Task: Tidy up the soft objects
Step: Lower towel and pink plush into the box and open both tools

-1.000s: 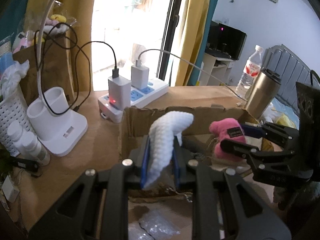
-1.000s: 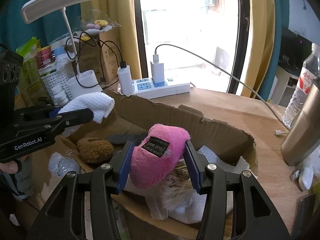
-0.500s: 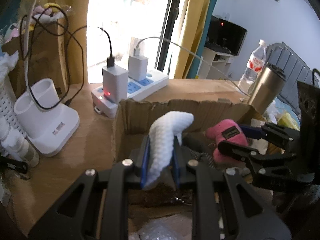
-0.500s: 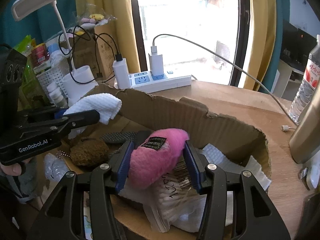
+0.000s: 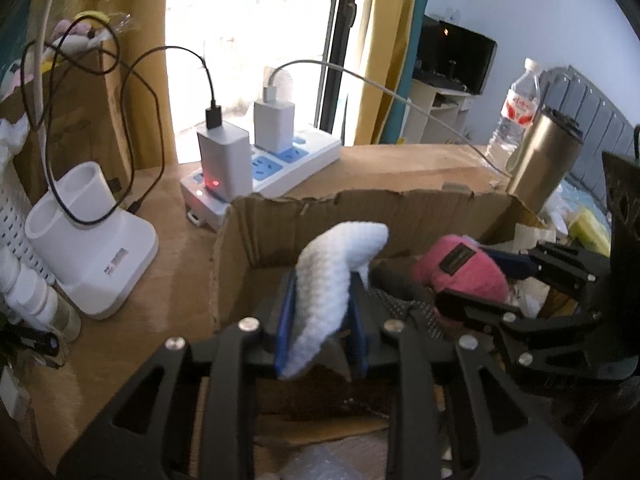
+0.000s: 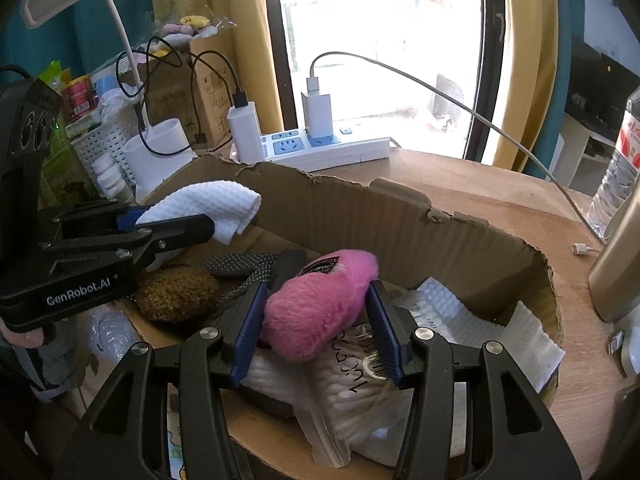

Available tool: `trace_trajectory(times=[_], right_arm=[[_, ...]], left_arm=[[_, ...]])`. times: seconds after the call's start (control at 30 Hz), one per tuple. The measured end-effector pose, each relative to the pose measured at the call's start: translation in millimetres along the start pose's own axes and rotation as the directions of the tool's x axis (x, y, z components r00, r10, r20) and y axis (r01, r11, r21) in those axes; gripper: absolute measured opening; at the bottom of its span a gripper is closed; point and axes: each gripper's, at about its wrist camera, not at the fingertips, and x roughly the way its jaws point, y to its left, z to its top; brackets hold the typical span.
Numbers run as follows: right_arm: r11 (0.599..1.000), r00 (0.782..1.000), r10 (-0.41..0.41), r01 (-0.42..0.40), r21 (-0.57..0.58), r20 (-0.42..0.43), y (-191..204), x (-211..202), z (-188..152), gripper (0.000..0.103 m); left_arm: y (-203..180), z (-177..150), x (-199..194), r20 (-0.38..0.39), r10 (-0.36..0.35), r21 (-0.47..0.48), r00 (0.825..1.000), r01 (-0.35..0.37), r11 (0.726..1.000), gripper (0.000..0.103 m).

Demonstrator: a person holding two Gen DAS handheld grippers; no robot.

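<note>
A torn cardboard box point(image 6: 400, 216) stands on the wooden desk. Over its left end my left gripper point(image 5: 322, 280) holds a white waffle cloth point(image 5: 336, 264) upright between its blue pads. The jaws are opening, and the cloth still fills the gap and touches both pads. In the right wrist view the same cloth point(image 6: 208, 204) sticks out of the left gripper point(image 6: 180, 220). My right gripper point(image 6: 316, 292) is shut on a pink plush toy point(image 6: 316, 308) low inside the box. A brown fuzzy toy point(image 6: 176, 294) and a grey dotted fabric piece point(image 6: 240, 264) lie on the box floor.
A bag of cotton swabs point(image 6: 360, 384) and white padded sheets point(image 6: 460, 316) fill the box's right side. Behind the box are a power strip point(image 5: 280, 160) with chargers and cables, a white lamp base point(image 5: 92, 240), a steel tumbler point(image 5: 544, 160) and a water bottle point(image 5: 516, 108).
My left gripper has come down and closer to the box's left wall with the cloth, and its pads stand slightly wider apart. The right gripper and pink toy have barely moved.
</note>
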Motion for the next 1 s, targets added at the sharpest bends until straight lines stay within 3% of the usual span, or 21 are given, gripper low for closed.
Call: trace_trajectory(times=[0.13, 0.6, 0.67, 0.7, 0.73, 1.0], right_arm=[[1.000, 1.000, -0.001, 0.001, 0.004, -0.006, 0, 2, 0, 0.058], [1.000, 1.000, -0.020, 0.020, -0.002, -0.012, 5, 0, -3, 0.067], [1.000, 1.000, -0.021, 0.021, -0.001, -0.011, 6, 0, -2, 0.069], [1.000, 1.000, -0.021, 0.021, -0.001, -0.011, 6, 0, -2, 0.069], [1.000, 1.000, -0.021, 0.021, 0.001, -0.009, 6, -1, -2, 0.070], [0.999, 0.999, -0.039, 0.039, 0.007, 0.013, 8, -15, -1, 0.073]], left_arm=[[-3, 0, 1, -0.011, 0.008, 0.009, 1.000, -0.008, 1.000, 0.035], [-3, -1, -6, -0.035, 0.022, -0.020, 0.999, -0.023, 1.000, 0.037], [-2, 0, -8, -0.034, 0.019, -0.027, 0.999, -0.019, 0.999, 0.042], [-2, 0, -10, -0.027, 0.010, -0.031, 1.000, -0.010, 0.999, 0.053], [-2, 1, -12, -0.019, 0.003, -0.034, 1.000, -0.003, 0.999, 0.055], [1, 2, -28, 0.002, 0.003, -0.057, 1.000, -0.003, 0.998, 0.057]])
